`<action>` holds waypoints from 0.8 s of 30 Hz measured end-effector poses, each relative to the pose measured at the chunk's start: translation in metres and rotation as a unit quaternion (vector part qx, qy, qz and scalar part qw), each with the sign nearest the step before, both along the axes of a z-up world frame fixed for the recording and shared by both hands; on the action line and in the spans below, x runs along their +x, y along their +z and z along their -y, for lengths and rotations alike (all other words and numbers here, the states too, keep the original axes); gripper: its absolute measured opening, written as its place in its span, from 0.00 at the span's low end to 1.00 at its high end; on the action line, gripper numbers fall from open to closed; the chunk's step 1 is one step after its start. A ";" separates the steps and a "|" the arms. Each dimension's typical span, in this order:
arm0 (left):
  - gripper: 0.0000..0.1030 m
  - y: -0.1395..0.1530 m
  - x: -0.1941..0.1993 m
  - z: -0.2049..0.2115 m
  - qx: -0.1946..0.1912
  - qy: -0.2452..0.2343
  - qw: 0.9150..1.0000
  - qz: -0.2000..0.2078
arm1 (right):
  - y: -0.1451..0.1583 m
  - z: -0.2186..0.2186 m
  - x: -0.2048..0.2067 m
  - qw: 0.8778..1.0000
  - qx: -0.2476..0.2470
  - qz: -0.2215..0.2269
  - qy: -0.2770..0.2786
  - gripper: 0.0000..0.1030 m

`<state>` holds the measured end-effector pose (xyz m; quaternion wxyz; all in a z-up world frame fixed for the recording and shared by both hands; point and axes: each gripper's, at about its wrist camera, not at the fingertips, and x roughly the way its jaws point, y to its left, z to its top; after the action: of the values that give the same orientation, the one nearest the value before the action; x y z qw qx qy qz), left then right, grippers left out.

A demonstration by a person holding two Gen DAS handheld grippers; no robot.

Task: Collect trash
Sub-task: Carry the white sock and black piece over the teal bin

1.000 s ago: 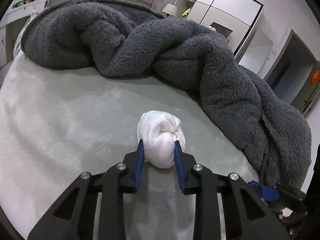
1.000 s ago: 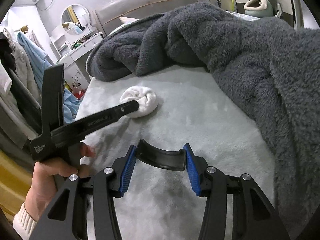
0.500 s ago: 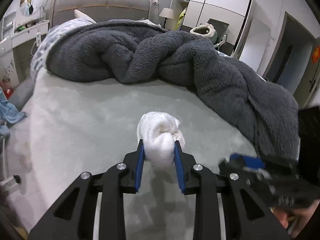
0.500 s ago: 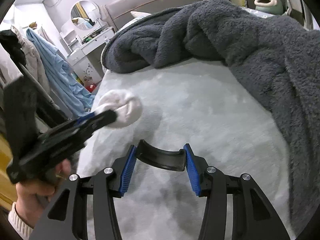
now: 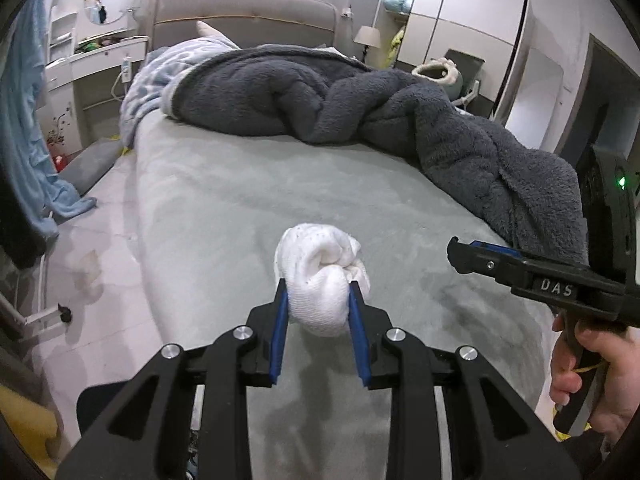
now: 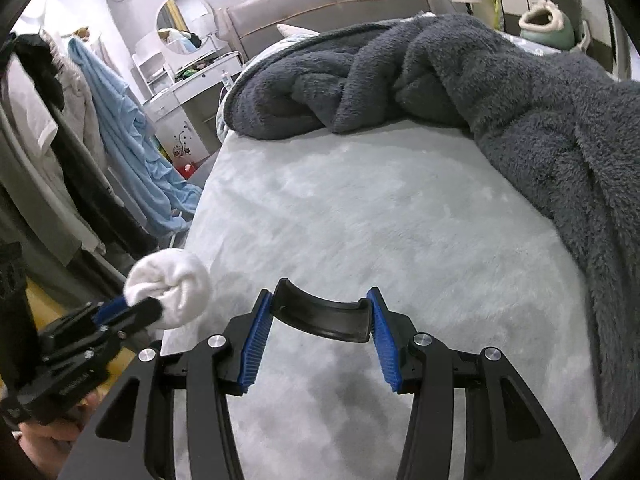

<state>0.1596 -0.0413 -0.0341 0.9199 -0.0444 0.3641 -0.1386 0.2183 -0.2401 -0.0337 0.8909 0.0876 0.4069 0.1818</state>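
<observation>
My left gripper (image 5: 319, 292) is shut on a white balled-up cloth wad (image 5: 320, 276) and holds it in the air above the near edge of the grey-green bed (image 5: 248, 200). The wad also shows in the right wrist view (image 6: 170, 286), at the left past the bed's edge, with the left gripper (image 6: 132, 312) under it. My right gripper (image 6: 320, 312) is shut on a curved black plastic piece (image 6: 322, 316) over the bed. It also shows at the right of the left wrist view (image 5: 476, 254).
A rumpled dark grey fleece blanket (image 5: 400, 120) lies across the far and right side of the bed. A blue garment (image 6: 132, 136) hangs on a rack at the left. A dresser with a round mirror (image 6: 184, 28) and the floor (image 5: 88, 272) lie left.
The left gripper has lifted the white wad off the bed and drawn it back toward the bed's near left edge. The right gripper has kept its hold on the black piece.
</observation>
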 end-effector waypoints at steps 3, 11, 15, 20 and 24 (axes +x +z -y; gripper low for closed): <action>0.30 0.002 -0.014 -0.009 0.000 0.003 1.000 0.002 | 0.003 -0.007 -0.019 1.000 -0.024 0.016 0.006 0.47; 0.30 -0.008 -0.035 -0.046 -0.009 0.023 1.000 -0.006 | 0.012 -0.034 -0.056 0.999 -0.028 0.039 0.019 0.47; 0.30 -0.018 -0.039 -0.065 0.012 0.033 0.999 -0.016 | 0.014 -0.063 -0.068 0.998 -0.030 0.042 0.036 0.47; 0.30 -0.033 -0.043 -0.088 0.027 0.041 0.998 -0.036 | 0.016 -0.105 -0.074 0.995 -0.034 0.053 0.073 0.47; 0.30 -0.050 -0.049 -0.106 0.045 0.050 0.996 -0.058 | 0.013 -0.142 -0.074 0.992 -0.044 0.057 0.104 0.47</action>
<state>0.1108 0.0648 -0.0837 0.9040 -0.0292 0.4202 -0.0726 0.1442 -0.0982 -0.0202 0.8919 -0.0048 0.3704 0.2596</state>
